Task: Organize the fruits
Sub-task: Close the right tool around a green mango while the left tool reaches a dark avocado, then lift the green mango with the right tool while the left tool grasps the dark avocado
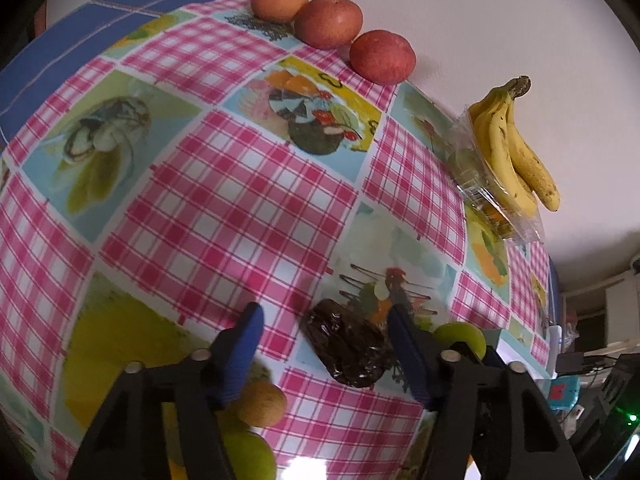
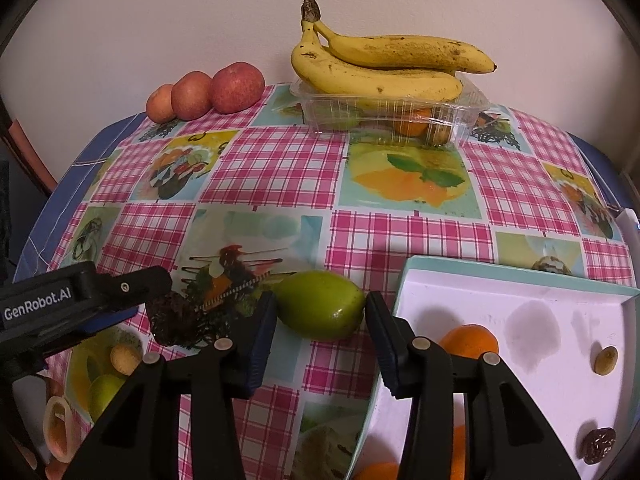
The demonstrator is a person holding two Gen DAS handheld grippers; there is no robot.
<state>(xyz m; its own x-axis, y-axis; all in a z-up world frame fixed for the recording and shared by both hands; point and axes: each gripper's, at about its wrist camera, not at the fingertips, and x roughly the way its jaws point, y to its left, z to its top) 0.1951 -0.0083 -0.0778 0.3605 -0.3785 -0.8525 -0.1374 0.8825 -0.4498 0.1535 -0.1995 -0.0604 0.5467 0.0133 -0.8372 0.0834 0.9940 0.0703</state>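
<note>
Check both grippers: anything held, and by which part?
Nothing held. Right gripper is open around the green fruit, not clamped. Left gripper is open over the dark wrapped packet.

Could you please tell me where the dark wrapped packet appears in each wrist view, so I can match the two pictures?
Left wrist view: the dark wrapped packet lies low at centre, between the left gripper's open fingers.
Right wrist view: low on the left, beside the green fruit.
Shared landmark: the bananas on the clear plastic tray by the wall.

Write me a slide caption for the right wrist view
Open right gripper brackets a green pear beside a white tray; bananas top a clear box behind.
</note>
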